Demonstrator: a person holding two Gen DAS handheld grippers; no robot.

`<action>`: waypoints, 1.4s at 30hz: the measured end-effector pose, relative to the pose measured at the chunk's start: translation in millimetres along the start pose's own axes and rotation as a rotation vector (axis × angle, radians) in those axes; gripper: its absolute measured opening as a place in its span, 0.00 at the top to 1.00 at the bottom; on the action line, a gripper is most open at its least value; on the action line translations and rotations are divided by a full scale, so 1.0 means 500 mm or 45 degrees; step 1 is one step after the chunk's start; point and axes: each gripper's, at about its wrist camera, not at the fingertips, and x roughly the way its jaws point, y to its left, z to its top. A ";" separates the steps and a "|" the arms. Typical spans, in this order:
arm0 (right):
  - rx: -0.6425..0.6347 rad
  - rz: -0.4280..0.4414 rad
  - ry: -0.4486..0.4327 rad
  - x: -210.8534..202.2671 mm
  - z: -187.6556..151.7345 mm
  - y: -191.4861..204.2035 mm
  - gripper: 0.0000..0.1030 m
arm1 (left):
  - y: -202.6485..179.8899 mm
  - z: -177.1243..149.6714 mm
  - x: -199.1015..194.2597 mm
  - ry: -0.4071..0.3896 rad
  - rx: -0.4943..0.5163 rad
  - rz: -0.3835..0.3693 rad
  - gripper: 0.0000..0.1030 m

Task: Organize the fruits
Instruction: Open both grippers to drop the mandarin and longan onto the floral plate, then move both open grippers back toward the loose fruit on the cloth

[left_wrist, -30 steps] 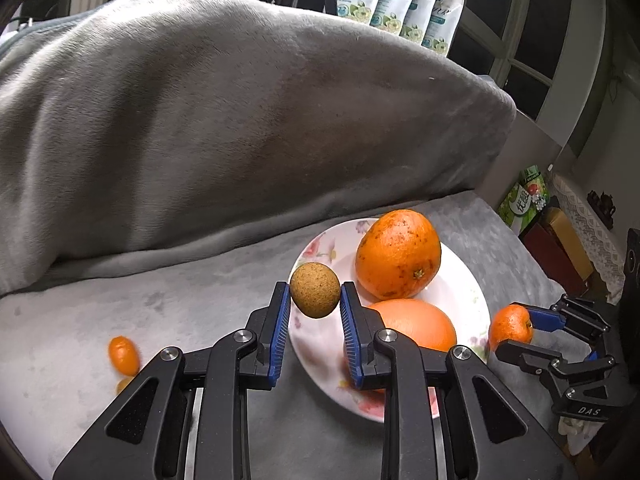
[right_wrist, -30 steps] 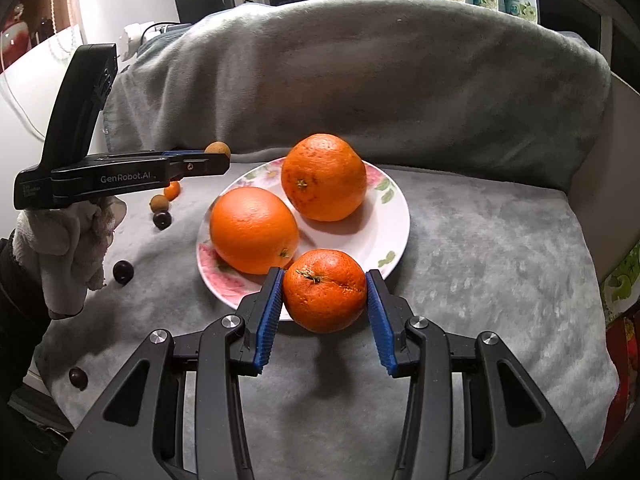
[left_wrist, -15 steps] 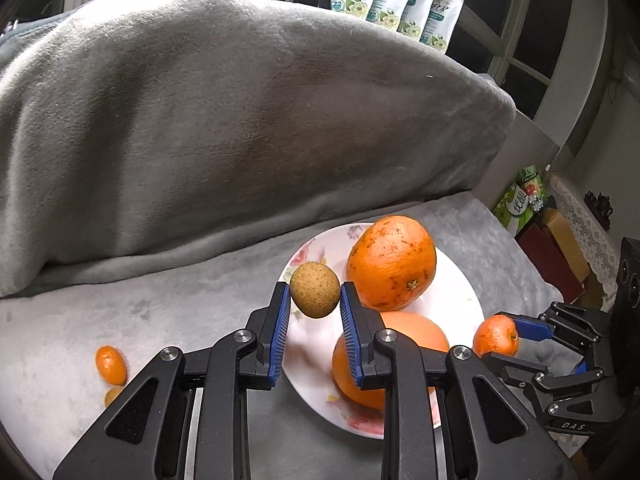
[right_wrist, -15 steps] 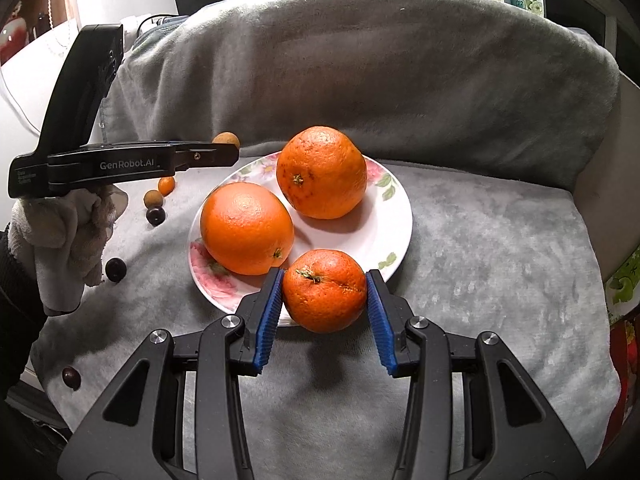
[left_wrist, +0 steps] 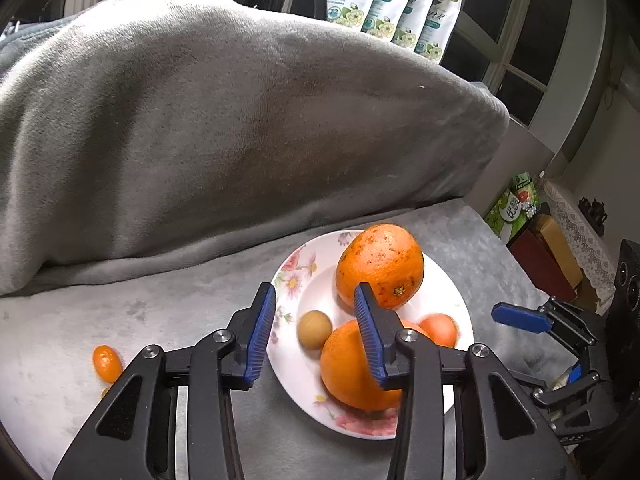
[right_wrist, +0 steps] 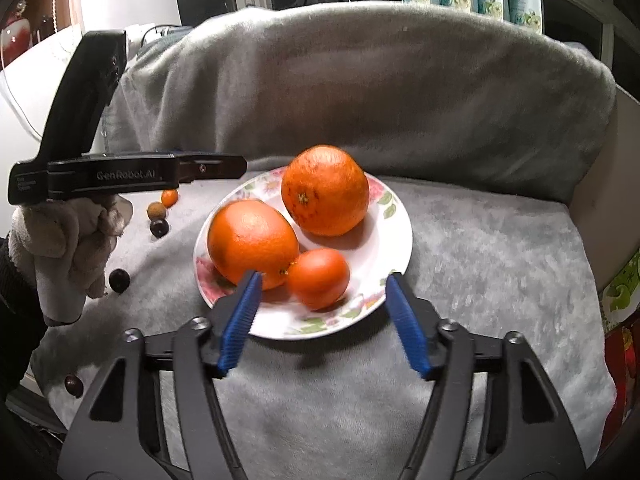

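The black left gripper [right_wrist: 224, 166] reads "GenRobot.AI" along its side (smaller print at its rear is illegible); its jaws have just been opening and stand released, the small round brown fruit [left_wrist: 315, 329], clamped between them a second ago, now lying on the white floral plate [left_wrist: 460, 300] beside two large oranges; the right gripper [right_wrist: 324, 312] has likewise just been opening and is released, its small orange mandarin [right_wrist: 318, 278] now resting, slightly blurred, on the plate's near side.
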 end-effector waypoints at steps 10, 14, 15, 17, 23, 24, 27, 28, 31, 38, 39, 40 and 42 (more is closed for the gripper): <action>-0.053 0.018 -0.025 -0.021 0.001 0.029 0.13 | -0.014 0.012 -0.026 -0.049 0.005 0.003 0.27; -0.052 0.028 -0.030 -0.029 0.003 0.034 0.13 | -0.021 0.013 -0.031 -0.053 0.013 0.015 0.26; -0.051 0.030 -0.032 -0.032 0.003 0.035 0.13 | -0.022 0.013 -0.033 -0.056 0.013 0.019 0.26; -0.051 0.030 -0.035 -0.038 0.003 0.037 0.13 | -0.023 0.013 -0.038 -0.062 0.007 0.027 0.26; -0.035 0.058 -0.047 -0.057 0.000 0.043 0.13 | -0.011 0.017 -0.071 -0.090 -0.002 0.059 0.26; -0.034 0.062 -0.048 -0.059 -0.001 0.046 0.13 | -0.007 0.016 -0.077 -0.096 -0.002 0.066 0.26; -0.035 0.073 -0.055 -0.067 -0.002 0.057 0.13 | 0.013 0.015 -0.102 -0.119 -0.016 0.094 0.26; -0.035 0.078 -0.056 -0.068 -0.002 0.060 0.13 | 0.019 0.013 -0.109 -0.124 -0.022 0.102 0.26; -0.040 0.101 -0.061 -0.073 -0.001 0.077 0.13 | 0.043 0.005 -0.136 -0.145 -0.040 0.136 0.26; -0.085 0.142 -0.077 -0.076 0.009 0.120 0.13 | 0.105 -0.027 -0.200 -0.183 -0.098 0.209 0.26; -0.092 0.148 -0.075 -0.074 0.011 0.127 0.13 | 0.115 -0.036 -0.210 -0.187 -0.106 0.224 0.26; -0.097 0.151 -0.073 -0.072 0.012 0.132 0.13 | 0.120 -0.040 -0.214 -0.189 -0.110 0.234 0.26; -0.102 0.162 -0.069 -0.068 0.014 0.144 0.13 | 0.138 -0.055 -0.228 -0.192 -0.128 0.255 0.26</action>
